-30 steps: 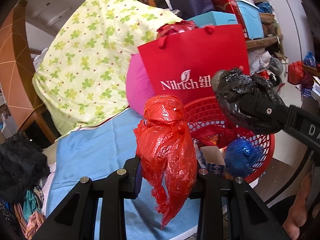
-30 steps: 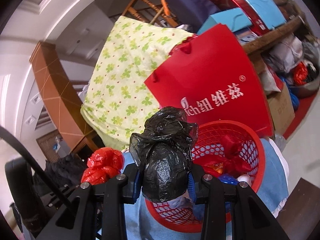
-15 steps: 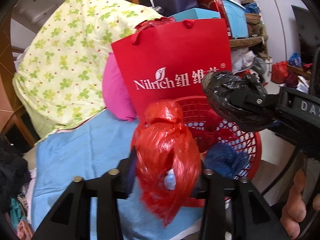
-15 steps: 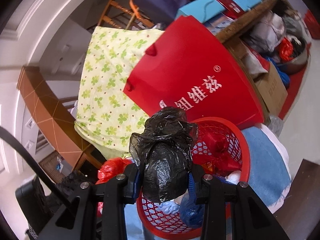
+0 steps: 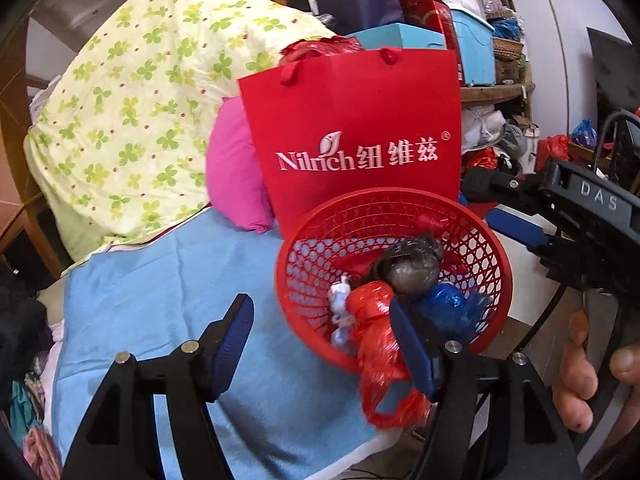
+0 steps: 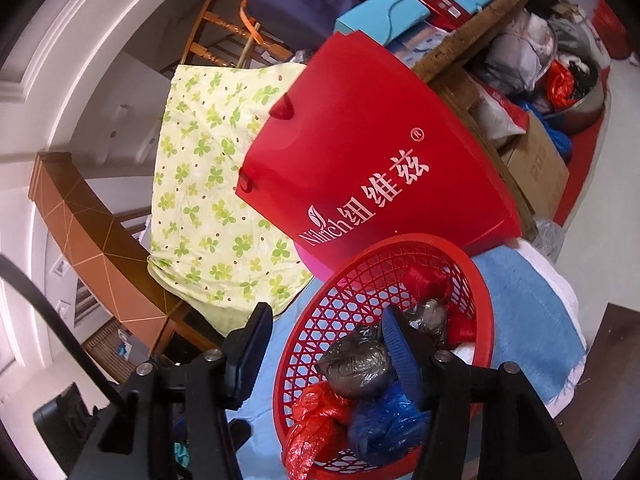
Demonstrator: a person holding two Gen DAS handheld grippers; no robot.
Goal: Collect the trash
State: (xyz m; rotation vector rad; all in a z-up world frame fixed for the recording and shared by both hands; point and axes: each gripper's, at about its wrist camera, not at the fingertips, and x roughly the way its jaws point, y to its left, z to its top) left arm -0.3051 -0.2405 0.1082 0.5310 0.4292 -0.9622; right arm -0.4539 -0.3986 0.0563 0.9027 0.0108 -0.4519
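1. Both pairs of jaws have just been opening, and nothing is pressed between them now. The left gripper (image 5: 320,336) stands apart over the near rim of the red basket (image 5: 496,248); the right gripper (image 6: 324,344) stands apart over the basket too.
2. The black trash bag (image 6: 356,368) lies inside the basket, near its centre in the right wrist view, on top of a blue bag (image 6: 384,420).
3. The red trash bag (image 5: 372,328) is the risk. In the left wrist view it hangs over the basket rim at about 6 o'clock; its knot is inside, but its tail falls outside onto the blue cloth (image 5: 168,280).
4. The red bag touches the pad of the left gripper's right finger. If the hand pulls back, I judge the thin plastic may cling and be dragged out.
5. The basket sits near the edge of the cloth, in front of the red paper bag (image 5: 360,128). A push on its rim could tip it toward the floor.
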